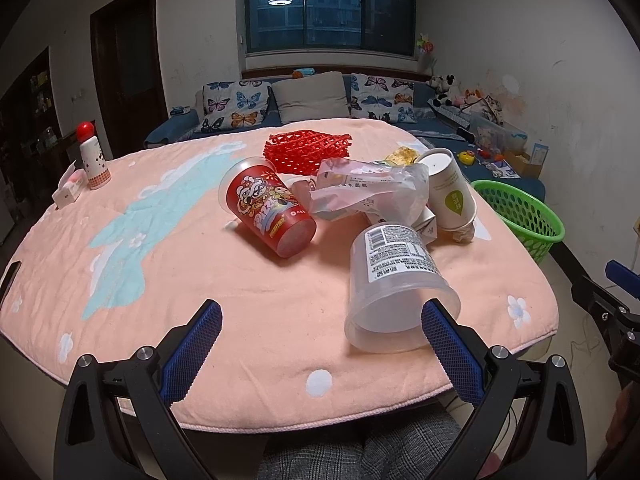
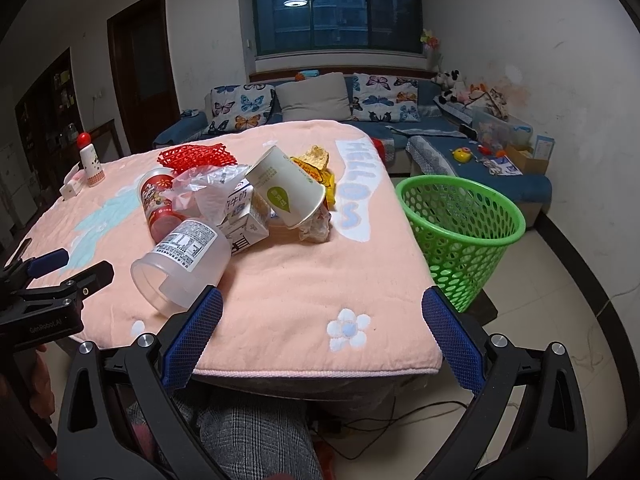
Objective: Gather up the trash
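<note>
A pile of trash lies on the pink-covered table (image 1: pixel 200 288): a clear plastic cup (image 1: pixel 394 280) (image 2: pixel 184 256) on its side nearest me, a red printed cup (image 1: pixel 268 212) (image 2: pixel 158 200), a crumpled clear bag (image 1: pixel 368 188), a milk carton (image 2: pixel 242 220), a white paper cup (image 1: pixel 450 188) (image 2: pixel 286 188), yellow wrappers (image 2: pixel 316 168) and a red net (image 1: pixel 308 150) (image 2: pixel 196 156). A green basket (image 2: pixel 460 236) (image 1: pixel 520 216) stands on the floor right of the table. My left gripper (image 1: pixel 320 320) is open, its right finger at the clear cup's mouth. My right gripper (image 2: pixel 320 312) is open over the table's front edge.
A white bottle with a red cap (image 1: pixel 93 156) (image 2: pixel 90 164) and a small white box (image 1: pixel 66 194) stand at the table's far left. A blue sofa (image 2: pixel 360 128) with butterfly cushions lies behind. A person's checked trousers (image 2: pixel 256 440) are below the table edge. Cables (image 2: pixel 400 416) run over the floor.
</note>
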A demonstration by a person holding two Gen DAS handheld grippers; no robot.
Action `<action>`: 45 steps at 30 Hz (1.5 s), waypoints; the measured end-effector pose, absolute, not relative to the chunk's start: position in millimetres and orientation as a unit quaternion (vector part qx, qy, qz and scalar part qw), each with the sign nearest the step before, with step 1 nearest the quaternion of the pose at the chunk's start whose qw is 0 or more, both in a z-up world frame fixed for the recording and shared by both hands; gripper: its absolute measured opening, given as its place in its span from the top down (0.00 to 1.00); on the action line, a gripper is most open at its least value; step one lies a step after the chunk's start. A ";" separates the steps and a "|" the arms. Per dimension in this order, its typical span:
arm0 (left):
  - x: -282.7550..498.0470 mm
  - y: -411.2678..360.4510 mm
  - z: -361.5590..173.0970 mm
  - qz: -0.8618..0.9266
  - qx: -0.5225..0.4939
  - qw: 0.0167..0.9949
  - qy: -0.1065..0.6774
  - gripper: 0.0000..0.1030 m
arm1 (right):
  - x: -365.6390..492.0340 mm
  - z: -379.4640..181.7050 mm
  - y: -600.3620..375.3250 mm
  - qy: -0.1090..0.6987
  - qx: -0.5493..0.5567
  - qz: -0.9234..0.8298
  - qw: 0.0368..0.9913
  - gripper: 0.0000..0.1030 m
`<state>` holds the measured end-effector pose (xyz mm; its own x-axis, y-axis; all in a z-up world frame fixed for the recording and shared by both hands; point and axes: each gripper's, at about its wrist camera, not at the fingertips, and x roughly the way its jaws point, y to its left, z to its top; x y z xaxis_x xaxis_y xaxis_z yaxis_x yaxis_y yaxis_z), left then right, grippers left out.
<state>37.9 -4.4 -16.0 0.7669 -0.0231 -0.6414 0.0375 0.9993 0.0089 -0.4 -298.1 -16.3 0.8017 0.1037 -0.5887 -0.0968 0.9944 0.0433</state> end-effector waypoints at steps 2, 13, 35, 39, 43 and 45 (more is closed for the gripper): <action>41.0 -2.4 -15.1 -0.013 0.011 0.940 0.341 0.06 | 2.9 -16.0 -298.2 0.311 0.002 0.054 0.949 0.04; 54.3 5.6 -9.7 -0.011 0.015 0.939 0.343 0.06 | 36.7 -9.3 -287.2 0.305 -0.032 0.089 0.948 0.04; 103.1 9.7 2.4 -0.056 0.011 0.923 0.380 0.06 | 167.7 -14.7 -258.5 0.317 -0.159 0.202 0.913 0.22; 112.6 1.7 2.2 -0.073 0.018 0.918 0.390 0.06 | 183.4 -18.2 -255.1 0.325 -0.184 0.229 0.899 0.24; 124.1 -11.0 0.1 -0.099 0.020 0.907 0.410 0.06 | 193.3 -24.8 -247.2 0.327 -0.220 0.247 0.885 0.25; 128.5 -17.1 -1.1 -0.113 0.019 0.901 0.418 0.06 | 197.9 -27.9 -243.8 0.327 -0.231 0.252 0.881 0.25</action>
<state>128.5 -17.1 -1.1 0.6246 -0.1873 -0.7582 0.2196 0.9738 -0.0597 197.9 -243.8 -27.9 0.6600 0.2922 -0.6921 -0.5945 0.7664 -0.2434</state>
